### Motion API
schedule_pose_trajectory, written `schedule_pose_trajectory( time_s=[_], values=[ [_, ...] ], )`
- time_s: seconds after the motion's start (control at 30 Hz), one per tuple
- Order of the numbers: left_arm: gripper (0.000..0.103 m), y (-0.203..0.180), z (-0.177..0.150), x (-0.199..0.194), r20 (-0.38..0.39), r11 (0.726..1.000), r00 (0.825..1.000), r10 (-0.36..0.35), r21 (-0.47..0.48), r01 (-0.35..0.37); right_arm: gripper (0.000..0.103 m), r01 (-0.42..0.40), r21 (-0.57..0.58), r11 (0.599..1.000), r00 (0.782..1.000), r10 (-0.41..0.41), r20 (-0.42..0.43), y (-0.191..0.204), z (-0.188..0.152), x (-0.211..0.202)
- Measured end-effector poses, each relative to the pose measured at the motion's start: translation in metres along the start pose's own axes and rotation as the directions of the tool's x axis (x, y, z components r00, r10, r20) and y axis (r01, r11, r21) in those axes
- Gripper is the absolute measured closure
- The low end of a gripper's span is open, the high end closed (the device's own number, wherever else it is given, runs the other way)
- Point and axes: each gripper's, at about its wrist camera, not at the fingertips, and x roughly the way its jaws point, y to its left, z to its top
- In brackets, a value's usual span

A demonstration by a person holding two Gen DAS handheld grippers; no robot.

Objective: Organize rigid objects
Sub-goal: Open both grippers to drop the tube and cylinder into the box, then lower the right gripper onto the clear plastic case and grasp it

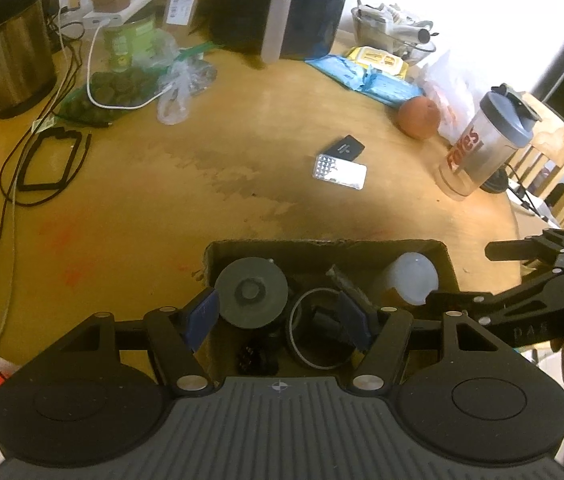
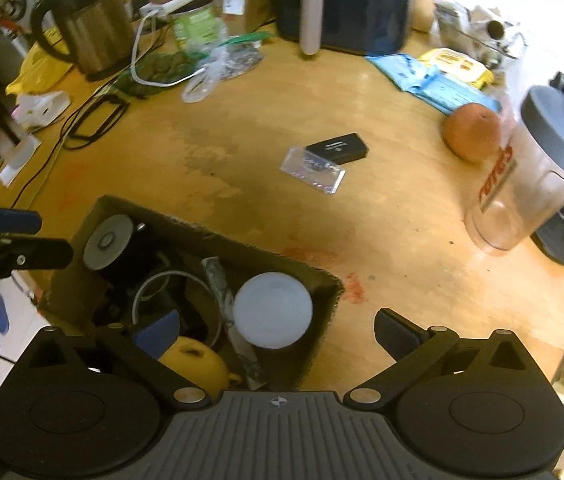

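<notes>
Two hand-held black grippers hover over an open brown cardboard box (image 1: pixel 448 258) at the near edge of a round wooden table (image 1: pixel 241 184). The left gripper (image 1: pixel 282 318) points steeply down into the box with its blue-padded jaws apart, clamped on nothing; between them lie a grey round disc-shaped lid (image 1: pixel 251 292) and a dark ring (image 1: pixel 316 330), gathered there as sorted items. The right gripper (image 2: pixel 277 330) has its jaws spread wide and empty, straddling the box's right wall; just ahead of it in the box rest a white translucent round lid (image 2: pixel 273 309) and a yellow rounded object (image 2: pixel 195 364). Judging by this, a drop into the box is done. Well ahead of both tools, a small black rectangular case (image 2: pixel 337 147) and a flat silvery foil packet (image 2: pixel 313 174) touch each other on the bare table, likely next to collect.
</notes>
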Motion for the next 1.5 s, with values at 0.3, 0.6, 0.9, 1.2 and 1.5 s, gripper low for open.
schedule_pose_trajectory(
  time_s=[0.3,0.6,0.9,1.2,1.5],
  values=[
    [0.038,0.0,0.008,0.008,-0.014,1.0,1.0,-0.016,0.024,0.016,0.0,0.116,0.06,0.991,0.991,-0.119,0.062,-0.008,0.0,0.003],
    [0.038,0.002,0.019,0.017,-0.023,0.998,0.999,-0.037,0.042,0.038,0.0,0.152,0.088,0.984,0.983,-0.16,0.093,-0.015,0.005,0.012],
    [0.038,0.006,0.03,0.025,-0.034,0.997,0.998,-0.056,0.047,0.057,0.0,0.168,0.059,0.984,0.983,-0.172,0.058,-0.013,0.031,0.029],
    [0.038,0.016,0.041,0.03,-0.04,0.997,0.997,-0.064,0.048,0.066,0.0,0.099,0.112,0.989,0.994,-0.104,0.034,-0.014,0.056,0.045],
    [0.038,0.03,0.049,0.032,-0.036,0.998,0.998,-0.055,0.021,0.056,0.0,0.009,0.22,0.975,1.0,-0.014,0.024,-0.022,0.075,0.066]
  ],
)
